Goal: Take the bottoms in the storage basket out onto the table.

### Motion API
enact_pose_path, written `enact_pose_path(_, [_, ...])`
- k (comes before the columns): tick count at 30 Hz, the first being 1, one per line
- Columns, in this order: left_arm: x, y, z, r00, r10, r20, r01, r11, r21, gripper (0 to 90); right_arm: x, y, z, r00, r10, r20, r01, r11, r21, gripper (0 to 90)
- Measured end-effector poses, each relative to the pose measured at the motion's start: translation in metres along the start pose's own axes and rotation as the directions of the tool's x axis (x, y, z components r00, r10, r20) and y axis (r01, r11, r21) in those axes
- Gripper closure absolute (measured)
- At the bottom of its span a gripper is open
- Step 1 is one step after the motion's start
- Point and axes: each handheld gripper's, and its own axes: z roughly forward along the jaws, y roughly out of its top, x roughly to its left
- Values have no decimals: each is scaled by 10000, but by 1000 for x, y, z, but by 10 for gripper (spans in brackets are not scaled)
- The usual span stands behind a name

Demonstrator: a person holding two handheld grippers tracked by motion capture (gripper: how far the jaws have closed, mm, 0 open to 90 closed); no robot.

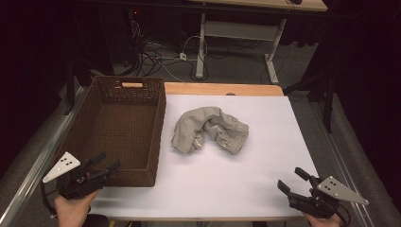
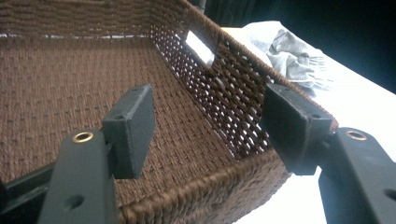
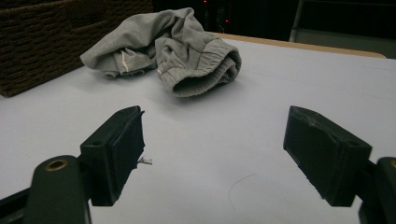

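Observation:
A crumpled grey garment [image 1: 209, 129] lies in the middle of the white table sheet [image 1: 265, 142]; the right gripper view shows the garment [image 3: 173, 44] ahead of the jaws, and the left gripper view shows the garment [image 2: 292, 56] past the basket. A brown woven basket [image 1: 85, 135] stands at the left, with nothing inside it. My left gripper [image 1: 105, 163] hovers open at the basket's near right corner [image 2: 210, 184], jaws wide apart. My right gripper [image 1: 292, 178] is open low over the sheet's near right corner, nothing between its jaws.
The table's wooden back edge [image 1: 222, 88] shows beyond the sheet. A metal rail [image 1: 28, 175] runs along the left side. Cables and a desk frame [image 1: 236, 33] sit on the floor behind. A small speck [image 3: 145, 161] lies on the sheet near the right gripper.

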Motion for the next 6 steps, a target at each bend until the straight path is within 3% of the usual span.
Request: enact_pose_path(6, [-1,-1,0,10000,46,4,-46,10000,15,345,0,0,0,10000,2,-5,-2,10000,-27,213])
